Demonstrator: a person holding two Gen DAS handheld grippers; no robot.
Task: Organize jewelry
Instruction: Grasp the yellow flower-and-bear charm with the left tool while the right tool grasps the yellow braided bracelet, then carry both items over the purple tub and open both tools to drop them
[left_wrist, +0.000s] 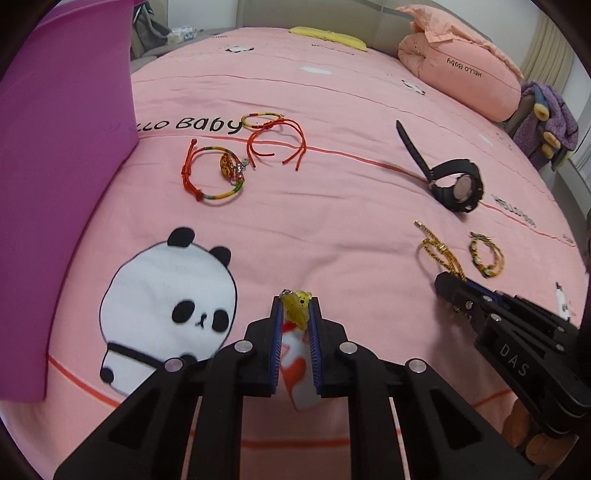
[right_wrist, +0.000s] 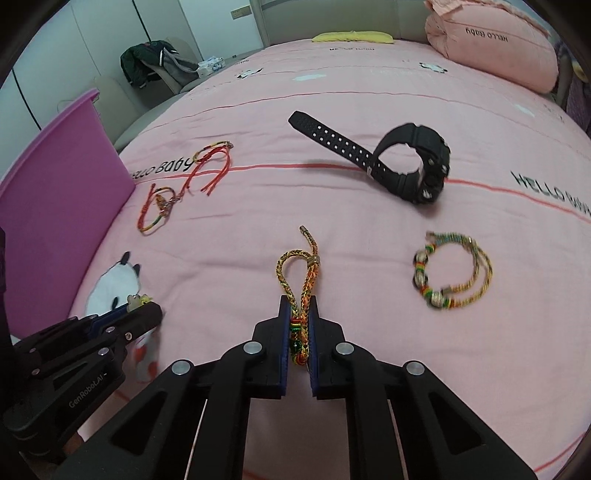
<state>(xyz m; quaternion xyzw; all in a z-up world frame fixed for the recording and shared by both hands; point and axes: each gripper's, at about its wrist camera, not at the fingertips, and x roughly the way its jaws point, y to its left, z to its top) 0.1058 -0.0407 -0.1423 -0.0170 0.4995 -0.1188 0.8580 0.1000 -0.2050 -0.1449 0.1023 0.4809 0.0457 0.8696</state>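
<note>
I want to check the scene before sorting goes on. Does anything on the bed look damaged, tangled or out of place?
Nothing looks damaged. The jewelry just lies scattered on the pink bedsheet; the black watch rests on its side with the strap sticking out, and two red cord bracelets lie touching, perhaps tangled.

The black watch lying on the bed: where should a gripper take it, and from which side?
Probably the long free strap end, from above. It lies flat and straight on the bedsheet, thin enough for the jaws to span its width; the black watch case stands on edge, bulky and likely to roll.
</note>
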